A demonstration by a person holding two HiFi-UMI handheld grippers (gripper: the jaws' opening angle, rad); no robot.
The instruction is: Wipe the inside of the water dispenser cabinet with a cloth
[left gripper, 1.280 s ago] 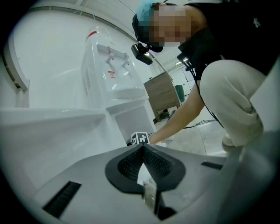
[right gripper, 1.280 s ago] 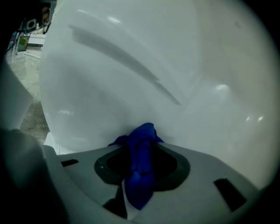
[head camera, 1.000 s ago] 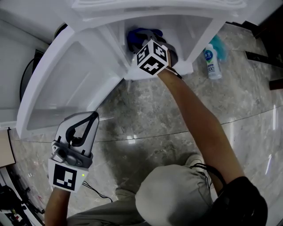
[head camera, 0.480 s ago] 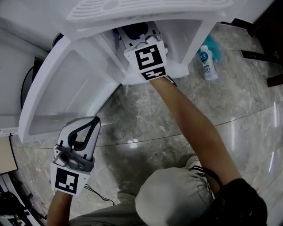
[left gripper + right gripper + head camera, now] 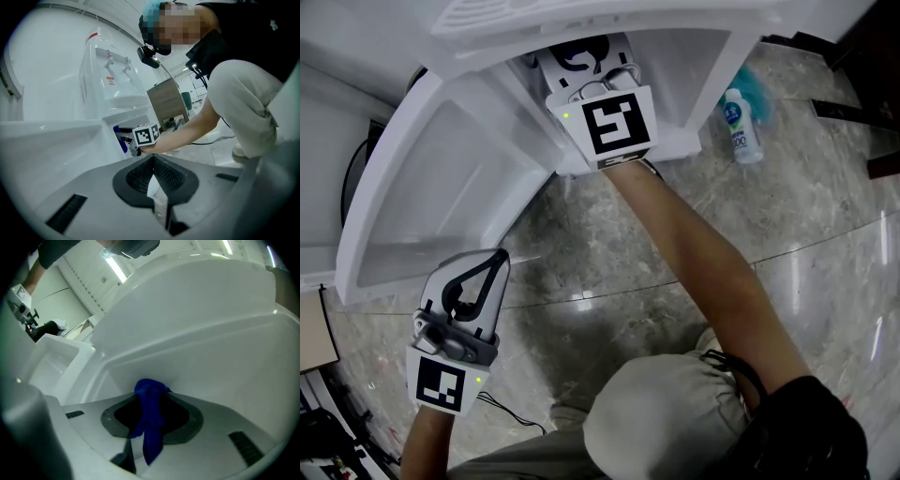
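R gripper (image 5: 151, 391) inside cabinet (image 5: 698, 66), clamped on blue cloth (image 5: 151, 425). Cloth bunched betw. its jaws, top at cabinet's inner wall. L gripper (image 5: 490, 265) outside cabinet, closed, empty.

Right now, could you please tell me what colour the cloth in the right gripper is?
Deep blue; the cloth shows best in the right gripper view.
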